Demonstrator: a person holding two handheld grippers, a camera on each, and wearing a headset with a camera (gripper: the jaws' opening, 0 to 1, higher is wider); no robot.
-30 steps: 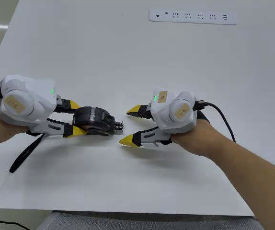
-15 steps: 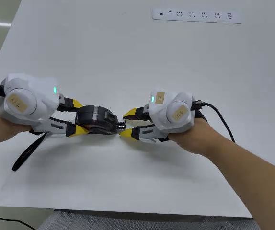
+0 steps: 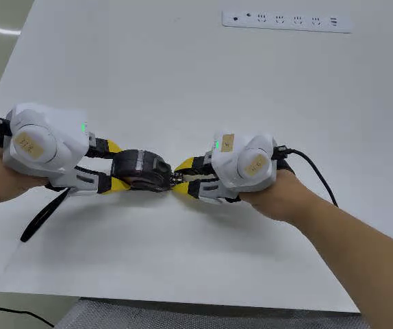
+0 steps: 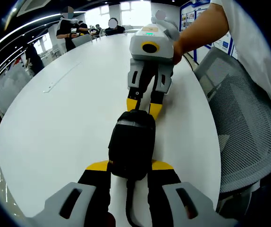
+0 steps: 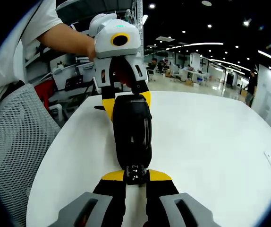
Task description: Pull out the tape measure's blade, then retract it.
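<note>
A black tape measure [image 3: 139, 169] lies between the two grippers on the white table [image 3: 183, 89]. My left gripper [image 3: 114, 166] is shut on its case [image 4: 131, 144], yellow tips on either side. My right gripper [image 3: 180, 176] faces it from the right, its yellow fingertips [image 5: 114, 176] closed on the metal end hook [image 5: 135, 173] at the front of the case [image 5: 132, 127]. No blade is drawn out. A black wrist strap [image 3: 42, 214] trails from the case toward the table's front edge.
A white power strip [image 3: 287, 20] lies at the far side of the table. A cable [image 3: 313, 168] runs from the right gripper. A mesh chair [image 4: 241, 123] stands by the table edge. People sit at the far end of the table [image 4: 86, 28].
My right gripper has moved left to the tape measure and gone from open to shut on the end hook. The left gripper has kept its hold on the case.
</note>
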